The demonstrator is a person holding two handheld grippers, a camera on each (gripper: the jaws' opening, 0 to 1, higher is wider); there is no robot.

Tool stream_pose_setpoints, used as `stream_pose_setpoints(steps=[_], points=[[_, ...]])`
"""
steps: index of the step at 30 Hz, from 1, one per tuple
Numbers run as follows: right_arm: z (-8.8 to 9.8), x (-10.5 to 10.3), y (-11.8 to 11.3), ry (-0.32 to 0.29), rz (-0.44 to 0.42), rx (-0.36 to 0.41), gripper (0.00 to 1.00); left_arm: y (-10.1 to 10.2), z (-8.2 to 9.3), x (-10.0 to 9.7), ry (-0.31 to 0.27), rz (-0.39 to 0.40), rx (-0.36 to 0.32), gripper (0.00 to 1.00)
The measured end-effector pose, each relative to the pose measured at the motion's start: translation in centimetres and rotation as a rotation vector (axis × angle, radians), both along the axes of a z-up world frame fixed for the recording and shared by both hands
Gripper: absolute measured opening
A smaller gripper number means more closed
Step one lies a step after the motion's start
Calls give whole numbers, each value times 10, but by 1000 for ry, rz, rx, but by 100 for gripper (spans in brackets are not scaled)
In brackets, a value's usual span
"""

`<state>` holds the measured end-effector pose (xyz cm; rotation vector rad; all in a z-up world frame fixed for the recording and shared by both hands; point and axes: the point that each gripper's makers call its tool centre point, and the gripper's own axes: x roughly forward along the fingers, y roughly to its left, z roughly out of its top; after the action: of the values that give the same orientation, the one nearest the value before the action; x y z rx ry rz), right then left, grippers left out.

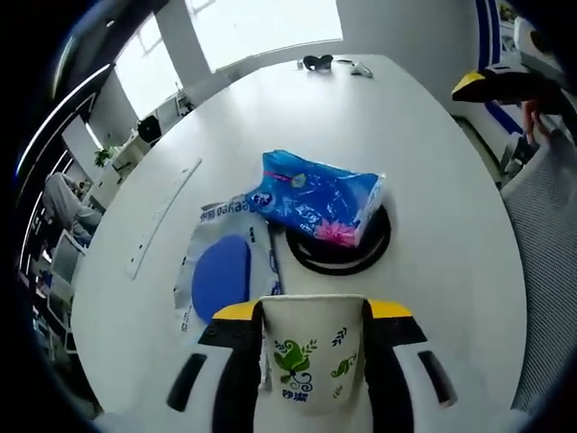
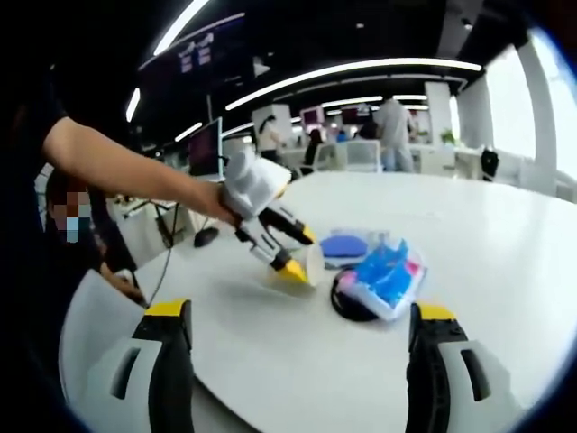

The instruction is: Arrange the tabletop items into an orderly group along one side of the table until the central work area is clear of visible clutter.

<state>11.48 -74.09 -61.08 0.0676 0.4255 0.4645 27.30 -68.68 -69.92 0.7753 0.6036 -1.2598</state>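
Over the white table (image 1: 433,162), left tool (image 2: 287,255) clamps paper cup (image 1: 313,356), right tool (image 2: 297,352) apparently open.

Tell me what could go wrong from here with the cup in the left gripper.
The left gripper grips the thin paper cup by its sides; squeezing harder could crush it. The blue tissue pack lies partly over the black ring, so setting the cup down close could nudge it. The right gripper is open and empty.

An office chair (image 1: 541,225) stands beside the white table (image 1: 424,135). Bright windows (image 1: 261,27) fill the far wall. People (image 2: 392,122) stand among distant desks under ceiling lights (image 2: 352,70).
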Motion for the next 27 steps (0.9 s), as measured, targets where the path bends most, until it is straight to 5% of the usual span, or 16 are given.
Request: stream_pose_setpoints(steps=[7,27], points=[[2,3,1,-5,7,-1,98,1,31,14,-27,87,-166,42],[3,9,13,-6,46,-6,98,53,52,43,-76,294,-320,42]])
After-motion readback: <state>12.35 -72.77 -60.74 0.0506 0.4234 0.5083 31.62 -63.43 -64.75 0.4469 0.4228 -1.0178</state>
